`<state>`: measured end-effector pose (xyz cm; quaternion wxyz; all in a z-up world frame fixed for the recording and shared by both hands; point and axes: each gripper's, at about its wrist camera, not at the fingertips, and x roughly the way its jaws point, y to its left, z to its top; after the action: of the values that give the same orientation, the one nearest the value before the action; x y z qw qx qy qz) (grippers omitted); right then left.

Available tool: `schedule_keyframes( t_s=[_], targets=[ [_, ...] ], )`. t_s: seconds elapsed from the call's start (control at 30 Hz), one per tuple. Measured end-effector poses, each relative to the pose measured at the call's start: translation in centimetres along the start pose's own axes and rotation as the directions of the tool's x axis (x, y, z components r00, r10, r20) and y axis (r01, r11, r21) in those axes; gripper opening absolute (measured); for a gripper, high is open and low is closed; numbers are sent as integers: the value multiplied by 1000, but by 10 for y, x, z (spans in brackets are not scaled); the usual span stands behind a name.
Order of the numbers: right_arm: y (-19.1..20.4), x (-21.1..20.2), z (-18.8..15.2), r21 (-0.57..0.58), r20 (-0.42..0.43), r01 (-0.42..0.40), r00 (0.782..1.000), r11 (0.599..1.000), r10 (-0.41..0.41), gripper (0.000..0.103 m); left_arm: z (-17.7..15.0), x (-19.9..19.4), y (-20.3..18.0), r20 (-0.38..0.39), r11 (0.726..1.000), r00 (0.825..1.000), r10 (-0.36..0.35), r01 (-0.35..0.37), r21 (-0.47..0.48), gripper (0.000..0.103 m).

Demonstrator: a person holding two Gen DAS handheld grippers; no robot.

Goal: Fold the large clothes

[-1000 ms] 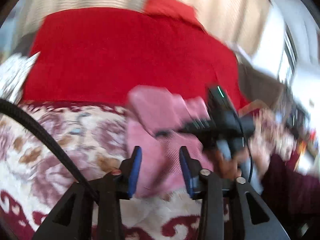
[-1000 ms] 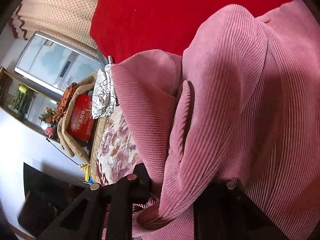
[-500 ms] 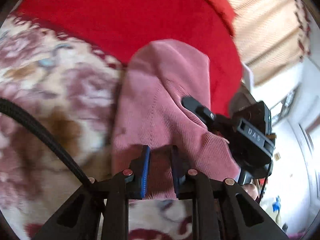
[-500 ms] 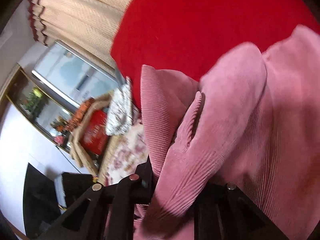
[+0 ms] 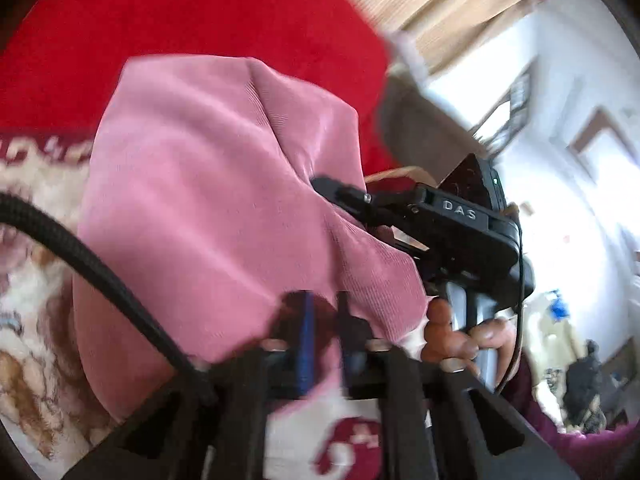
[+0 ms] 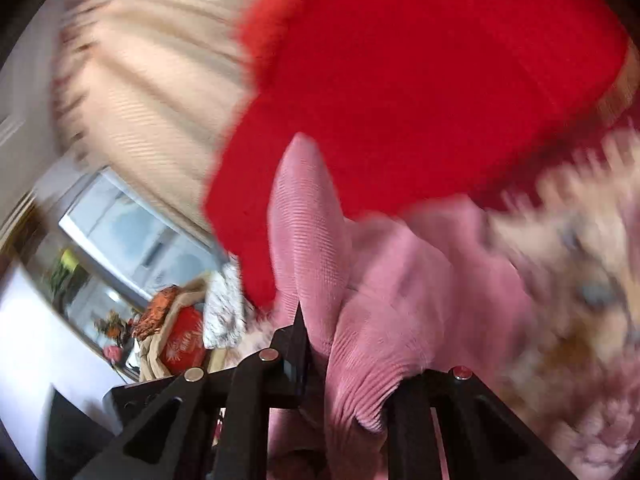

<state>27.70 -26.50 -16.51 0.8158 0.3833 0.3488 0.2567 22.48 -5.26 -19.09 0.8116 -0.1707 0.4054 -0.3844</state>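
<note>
A pink corduroy garment (image 5: 208,200) lies bunched over a floral bedspread (image 5: 32,320) in front of a red blanket (image 5: 200,20). My left gripper (image 5: 324,320) is shut on the garment's near edge, with fabric pinched between its blue pads. In the left wrist view a person's hand (image 5: 460,340) holds the other gripper's black body (image 5: 460,220), whose finger reaches into the cloth from the right. In the right wrist view my right gripper (image 6: 348,360) is shut on a thick fold of the pink garment (image 6: 400,300), which rises in a ridge between its fingers.
The red blanket (image 6: 420,80) fills the back of the bed, and the bedspread (image 6: 580,320) shows blurred at right. A striped curtain (image 6: 140,80), a window (image 6: 128,232) and a pile with a red bag (image 6: 184,340) stand at left. A black cable (image 5: 100,264) crosses the left wrist view.
My left jaws have closed onto the pink fabric while that hand swung across the bed. The right gripper has swung too, keeping its fold, and the bedspread has come into its view.
</note>
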Motion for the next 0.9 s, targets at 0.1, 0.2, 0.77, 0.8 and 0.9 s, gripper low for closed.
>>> schedule_keyframes(
  t_s=[0.1, 0.2, 0.77, 0.8, 0.9],
  targets=[
    [-65, 26, -5, 165, -122, 80, 991, 983, -60, 16, 8, -12, 5, 10, 994, 996, -94, 94, -49, 2],
    [-70, 24, -1, 166, -121, 61, 992, 984, -41, 16, 10, -46, -10, 85, 997, 996, -15, 8, 80, 18],
    [-8, -31, -9, -99, 3, 332, 943, 938, -334, 37, 9, -21, 4, 66, 917, 935, 348, -354, 185, 20],
    [-1, -36, -11, -127, 23, 351, 936, 928, -351, 37, 10, -22, 5, 66, 920, 937, 344, -350, 176, 20],
    [22, -54, -20, -193, 103, 391, 920, 900, -378, 37, -3, -21, 3, 69, 918, 937, 343, -349, 188, 20]
  ],
)
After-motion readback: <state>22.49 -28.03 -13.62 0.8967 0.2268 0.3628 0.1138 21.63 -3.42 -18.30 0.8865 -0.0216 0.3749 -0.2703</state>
